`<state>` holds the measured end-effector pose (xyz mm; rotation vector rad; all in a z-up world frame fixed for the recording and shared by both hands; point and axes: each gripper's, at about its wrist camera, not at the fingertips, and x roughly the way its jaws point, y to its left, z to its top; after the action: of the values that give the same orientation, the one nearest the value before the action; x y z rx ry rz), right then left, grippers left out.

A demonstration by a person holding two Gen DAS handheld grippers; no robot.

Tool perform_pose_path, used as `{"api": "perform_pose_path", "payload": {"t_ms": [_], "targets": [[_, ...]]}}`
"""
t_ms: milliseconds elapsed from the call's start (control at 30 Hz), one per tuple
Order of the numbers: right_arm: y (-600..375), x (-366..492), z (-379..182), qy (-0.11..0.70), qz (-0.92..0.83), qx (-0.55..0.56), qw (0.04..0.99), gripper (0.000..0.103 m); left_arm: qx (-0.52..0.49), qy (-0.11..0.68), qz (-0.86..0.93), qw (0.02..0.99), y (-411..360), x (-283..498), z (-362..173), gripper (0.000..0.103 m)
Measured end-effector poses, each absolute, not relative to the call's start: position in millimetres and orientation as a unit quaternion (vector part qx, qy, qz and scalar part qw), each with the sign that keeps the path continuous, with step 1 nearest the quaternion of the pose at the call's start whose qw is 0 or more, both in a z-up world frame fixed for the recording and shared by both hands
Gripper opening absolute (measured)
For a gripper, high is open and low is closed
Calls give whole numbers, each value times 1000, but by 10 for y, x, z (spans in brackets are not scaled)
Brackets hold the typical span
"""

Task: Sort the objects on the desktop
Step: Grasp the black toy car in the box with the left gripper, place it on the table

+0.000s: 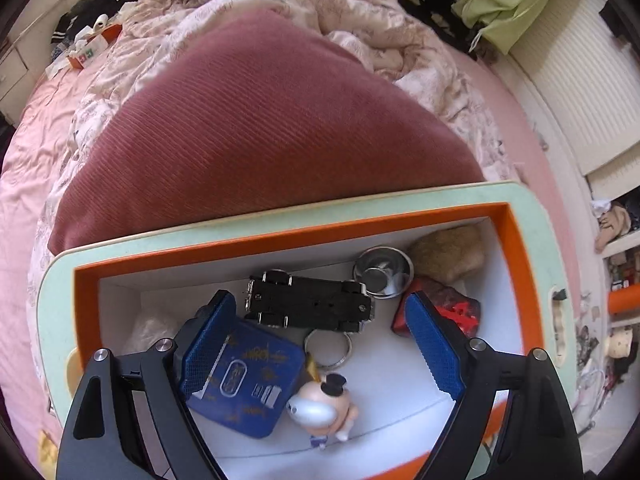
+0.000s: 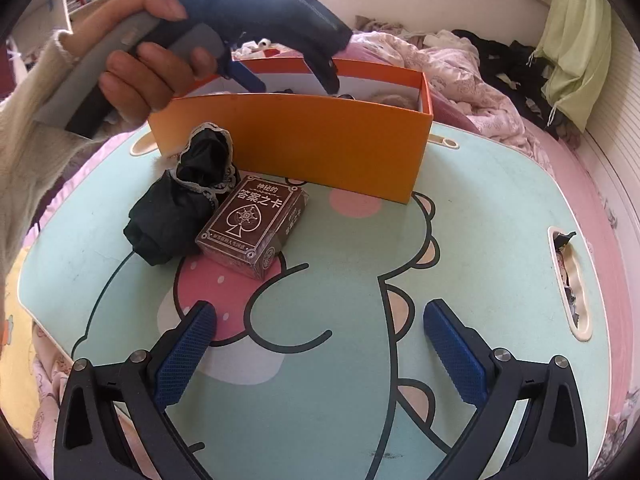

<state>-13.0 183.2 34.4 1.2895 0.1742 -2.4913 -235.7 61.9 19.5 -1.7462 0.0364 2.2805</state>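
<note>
The left gripper (image 1: 320,344) hangs unclenched, holding nothing, over the orange cardboard box (image 1: 516,240). Just beyond its fingertips lies the upturned black toy car (image 1: 308,300), long axis crosswise.

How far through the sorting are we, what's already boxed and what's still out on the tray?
Mostly done. The orange box already holds a toy car, blue tin, keychain figure, metal cup and more. The left gripper is open over the box, gripping nothing; the right gripper is open and empty. Left on the tray: the card deck and the black fabric bundle.
</note>
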Motion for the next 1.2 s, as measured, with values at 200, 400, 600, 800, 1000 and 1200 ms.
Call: {"api": "perform_pose_path", "payload": {"t_ms": [200, 400, 600, 800, 1000, 1200], "targets": [[1827, -133, 341, 61, -874, 452, 165, 103, -617, 33, 775, 135, 674, -2411, 39, 72], [1838, -126, 335, 61, -875, 452, 165, 103, -587, 23, 795, 152, 555, -2315, 234, 72], [1846, -124, 332, 61, -875, 452, 165, 103, -497, -36, 844, 200, 146, -1730, 997, 72], [1853, -126, 328, 61, -874, 452, 165, 103, -476, -40, 868, 136, -298, -815, 893, 72], [1855, -125, 324, 61, -875, 452, 165, 103, -472, -48, 875, 97, -270, -300, 347, 72], [1862, -126, 322, 61, -875, 452, 165, 103, -429, -90, 894, 94, -244, -236, 265, 73]]}}
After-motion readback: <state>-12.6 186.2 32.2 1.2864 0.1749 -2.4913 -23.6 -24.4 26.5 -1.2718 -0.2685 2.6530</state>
